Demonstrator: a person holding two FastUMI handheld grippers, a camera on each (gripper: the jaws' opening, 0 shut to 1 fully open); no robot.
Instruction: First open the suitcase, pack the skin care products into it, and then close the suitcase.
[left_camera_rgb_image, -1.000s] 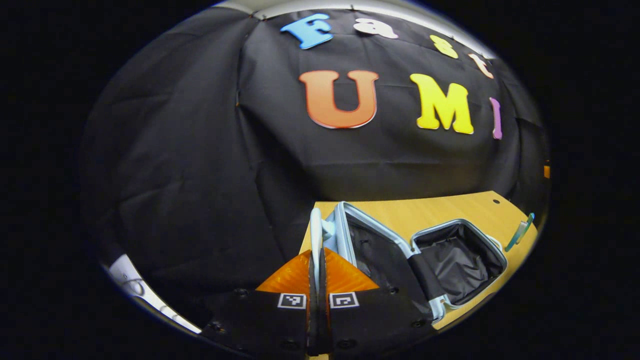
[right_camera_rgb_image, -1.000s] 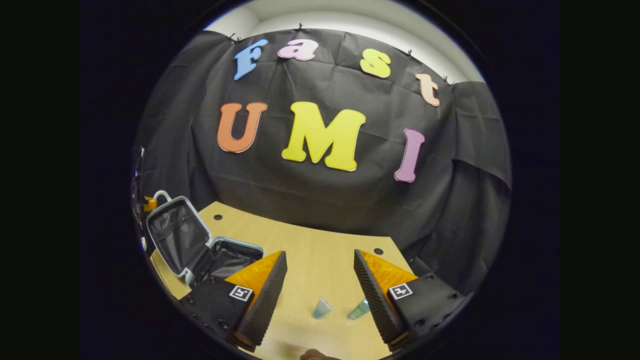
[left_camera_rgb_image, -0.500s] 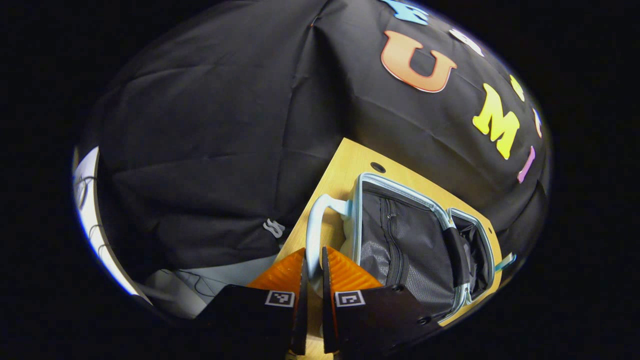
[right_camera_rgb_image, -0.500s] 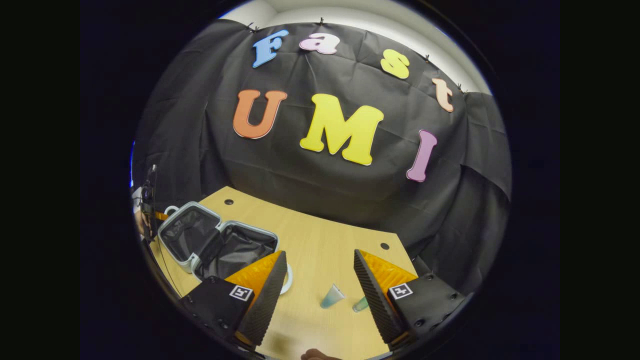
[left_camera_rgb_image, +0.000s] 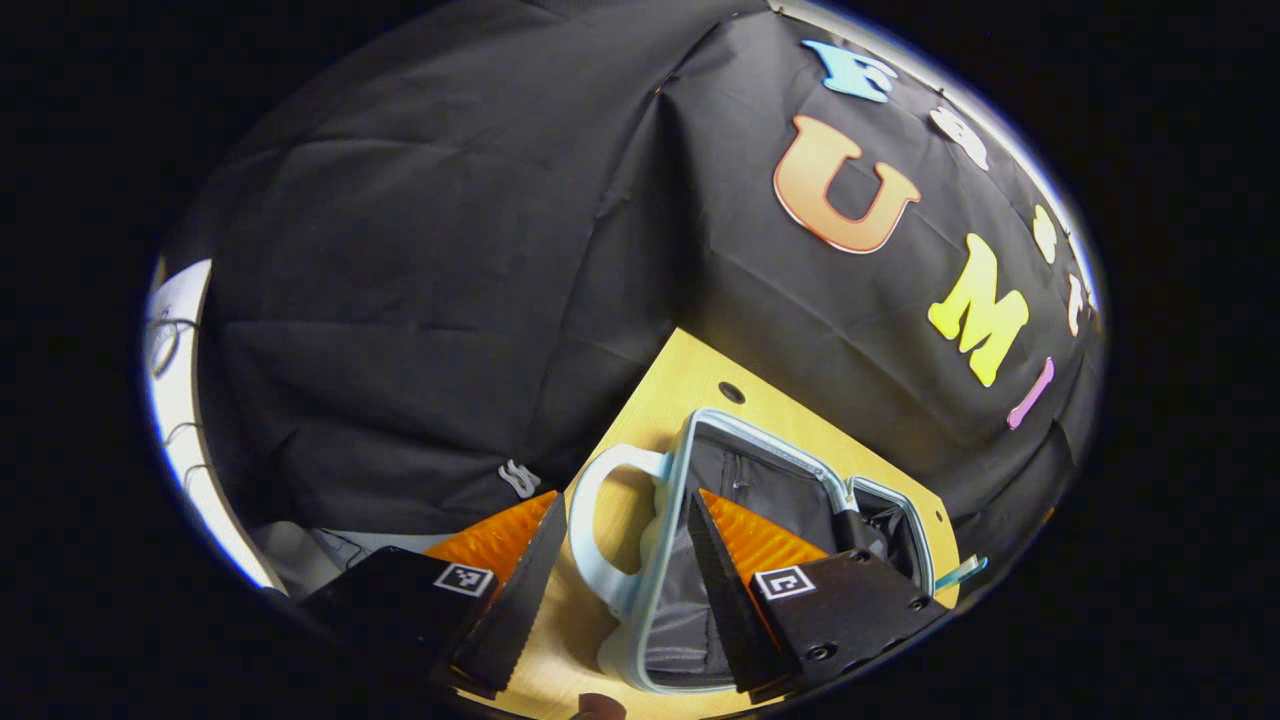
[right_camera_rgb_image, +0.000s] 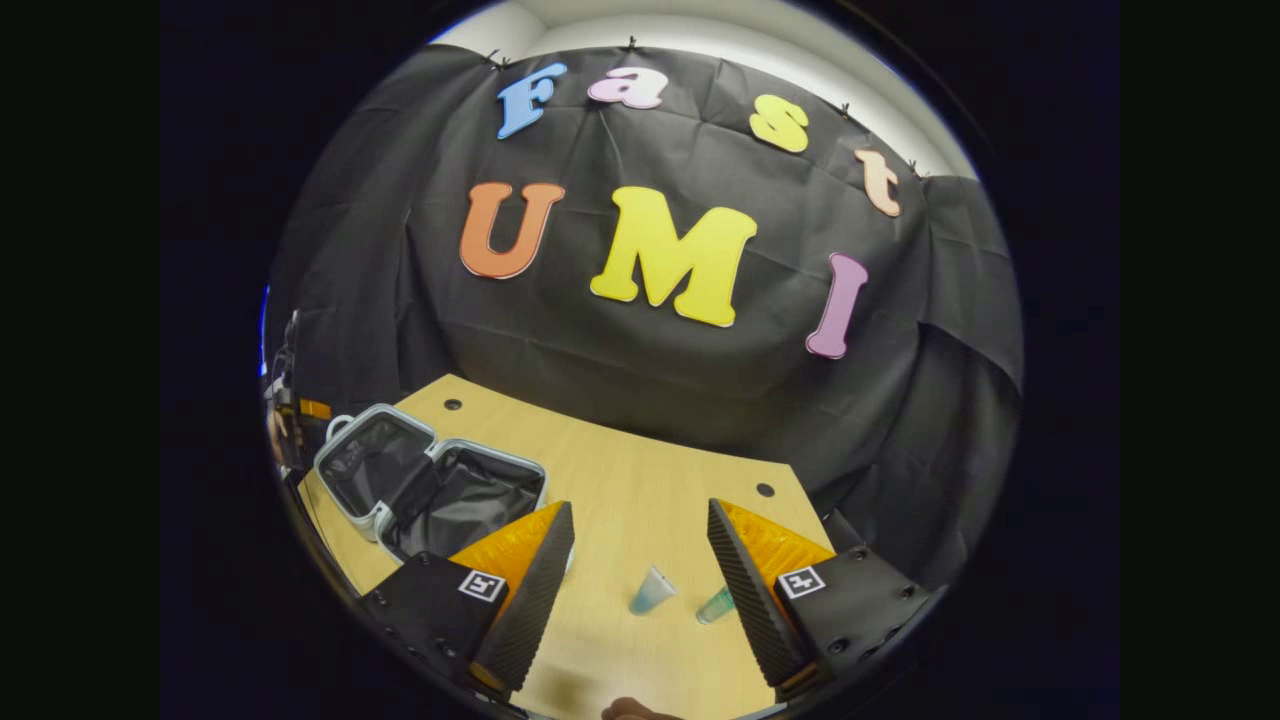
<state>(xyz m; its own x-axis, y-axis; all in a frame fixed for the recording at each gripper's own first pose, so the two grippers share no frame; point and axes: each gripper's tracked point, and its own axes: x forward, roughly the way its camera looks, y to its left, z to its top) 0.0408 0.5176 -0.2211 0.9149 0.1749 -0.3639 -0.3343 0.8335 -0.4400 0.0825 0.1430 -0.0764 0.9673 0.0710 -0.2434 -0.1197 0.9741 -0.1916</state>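
The pale blue suitcase (left_camera_rgb_image: 668, 520) lies open on the wooden table (left_camera_rgb_image: 690, 370), both halves showing dark lining. Its looped handle (left_camera_rgb_image: 585, 545) sits between the fingers of my left gripper (left_camera_rgb_image: 625, 498), which is open and not pressing on it. In the right gripper view the open suitcase (right_camera_rgb_image: 372, 470) is at the far left of the table (right_camera_rgb_image: 640, 470). Two small teal tubes, one (right_camera_rgb_image: 650, 592) and another (right_camera_rgb_image: 716, 604), lie on the table between the fingers of my open right gripper (right_camera_rgb_image: 640, 506), the second close to its right finger.
The black cloth wall stands right behind the table's back edge. Two small holes (right_camera_rgb_image: 765, 490) mark the tabletop. Bare wood stretches between the suitcase and the tubes. A teal tube tip (left_camera_rgb_image: 962, 572) shows past the suitcase's far half.
My left gripper has opened and let go of the suitcase handle. The lid it held upright now lies flat, fully open. The right gripper has barely moved.
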